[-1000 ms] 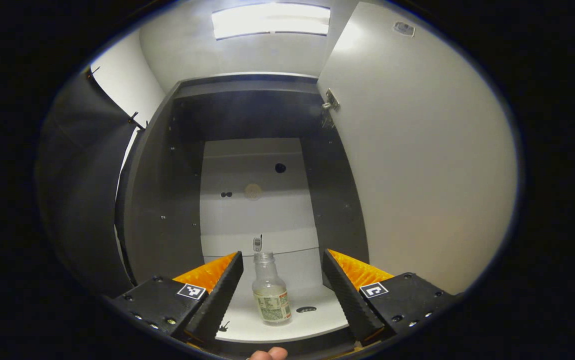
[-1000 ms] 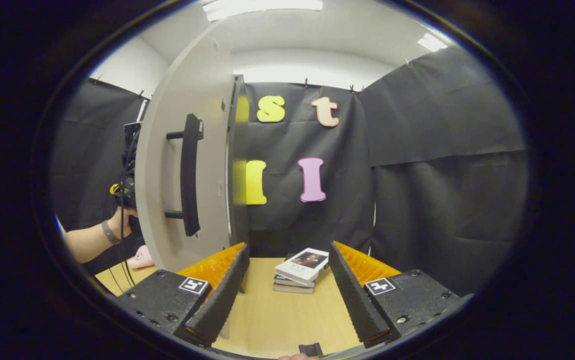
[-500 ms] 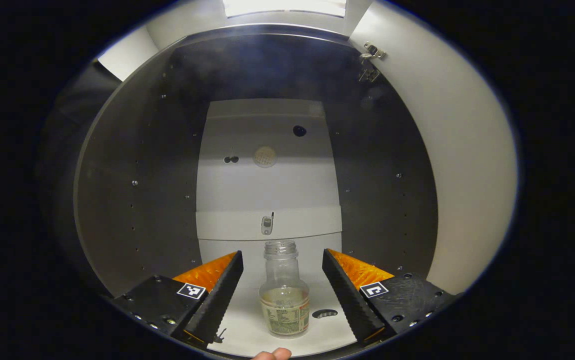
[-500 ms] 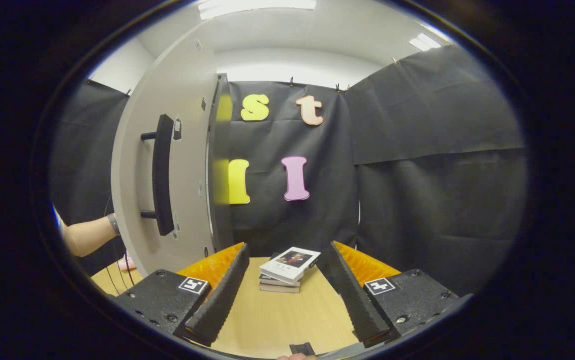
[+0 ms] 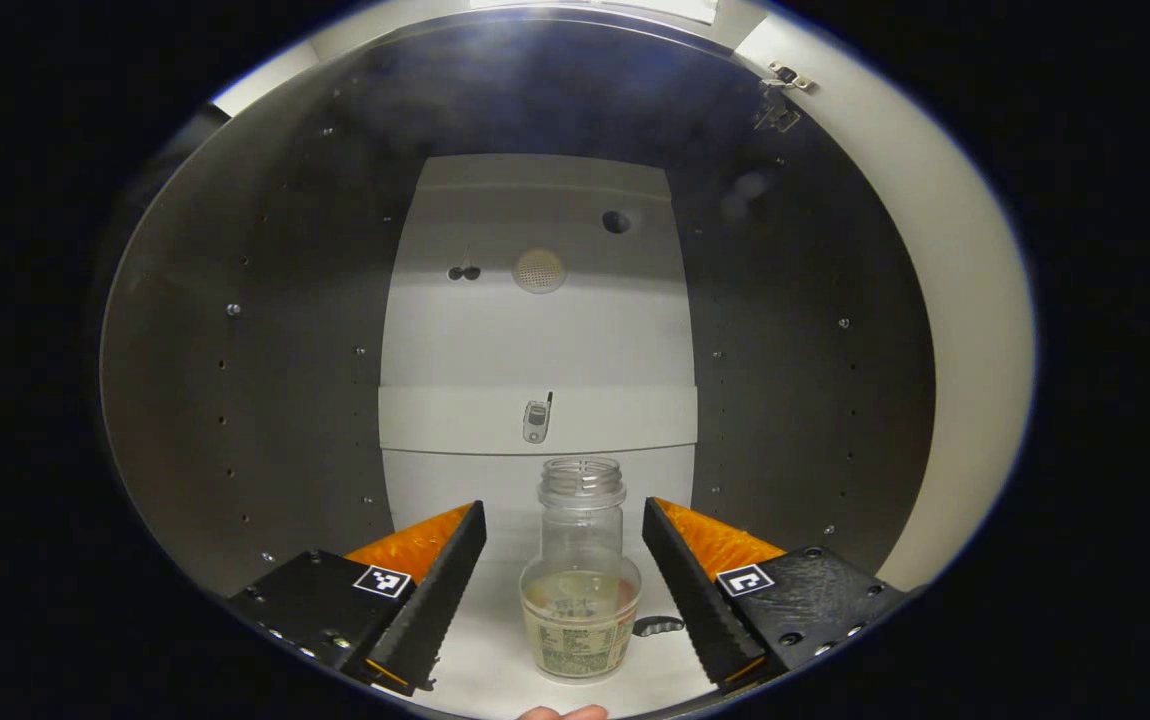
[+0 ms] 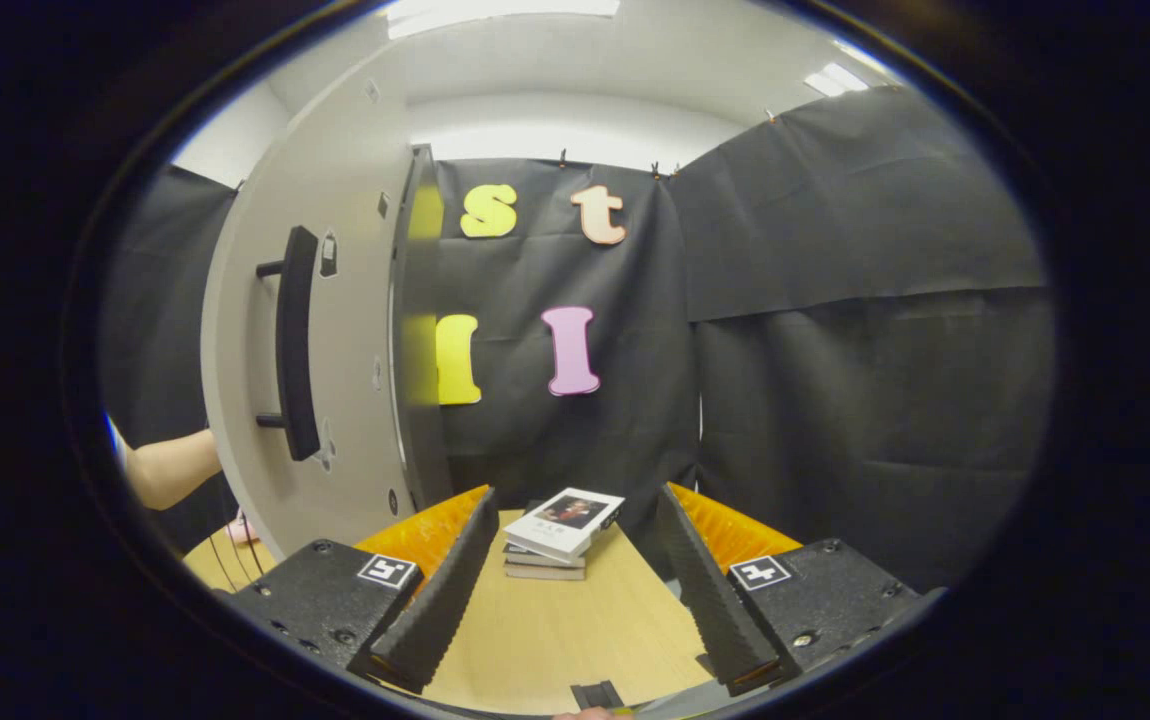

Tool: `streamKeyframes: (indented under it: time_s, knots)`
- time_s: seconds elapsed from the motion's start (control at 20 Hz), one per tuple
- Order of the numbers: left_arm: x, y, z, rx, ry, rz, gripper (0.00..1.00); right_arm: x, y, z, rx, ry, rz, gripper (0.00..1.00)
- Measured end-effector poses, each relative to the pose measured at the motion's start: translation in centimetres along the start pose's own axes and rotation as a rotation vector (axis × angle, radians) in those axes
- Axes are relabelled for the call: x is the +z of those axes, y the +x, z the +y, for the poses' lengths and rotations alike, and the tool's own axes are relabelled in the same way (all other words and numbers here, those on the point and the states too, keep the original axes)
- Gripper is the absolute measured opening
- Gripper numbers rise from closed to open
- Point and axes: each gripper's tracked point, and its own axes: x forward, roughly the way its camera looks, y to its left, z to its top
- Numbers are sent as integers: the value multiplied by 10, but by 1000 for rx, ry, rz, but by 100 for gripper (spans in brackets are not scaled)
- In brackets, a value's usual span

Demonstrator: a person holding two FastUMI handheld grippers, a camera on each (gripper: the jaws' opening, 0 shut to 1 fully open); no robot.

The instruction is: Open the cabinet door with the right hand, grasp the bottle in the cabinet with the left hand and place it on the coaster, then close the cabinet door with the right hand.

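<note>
Left gripper view. The left gripper (image 5: 564, 545) reaches into the open cabinet (image 5: 235, 330), jaws spread wide and holding nothing. One bottle (image 5: 580, 570) stands upright on the cabinet floor (image 5: 480, 650), uncapped, clear, with a little pale liquid low in it. It lies at 12 o'clock from the jaws, between the two fingers (image 5: 435, 600) but touching neither, a shade nearer the finger at 3 o'clock. Its long axis runs vertical, so the fingers flank its body from either side. The open door (image 5: 965, 330) curves along the 3 o'clock edge, one hinge (image 5: 780, 85) at its top. A small dark object (image 5: 657, 627) lies on the floor just beside the bottle at 3 o'clock; what it is cannot be told.

Right gripper view. The right gripper (image 6: 573, 570) hovers over the tabletop (image 6: 555, 640), jaws likewise apart and empty. At 10 o'clock stands the door's outer face with one bar handle (image 6: 293, 345); a forearm (image 6: 170, 470) passes behind it. One stack of books (image 6: 560, 530) rests on the tabletop at 12 o'clock.

Judgement: the door is open, and the left gripper is far the nearer to the bottle. The grasp appears to need only a slight advance, then closure across the body.
</note>
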Motion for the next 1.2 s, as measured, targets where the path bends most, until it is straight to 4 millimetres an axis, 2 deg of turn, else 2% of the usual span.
streamKeyframes:
  time_s: [0.2,0.25,0.4,0.6,0.85,1.05,1.2]
  knots:
    - [-2,5,-4,-23,-8,8,88,0,2,5,12,-2,3,99]
    - [-2,6,-5,-23,-9,7,73,-1,4,5,15,-3,4,99]
    - [-2,6,-8,-31,-15,11,46,-2,5,6,21,3,6,100]
    - [2,-11,-7,-60,-25,16,42,0,8,9,32,15,-2,99]
    - [24,-52,18,-21,-1,-45,42,3,11,27,86,17,-20,99]
    - [34,-104,41,12,14,-56,42,8,6,43,138,16,-53,99]
    - [29,-148,62,49,29,-56,42,12,-1,49,160,7,-80,99]
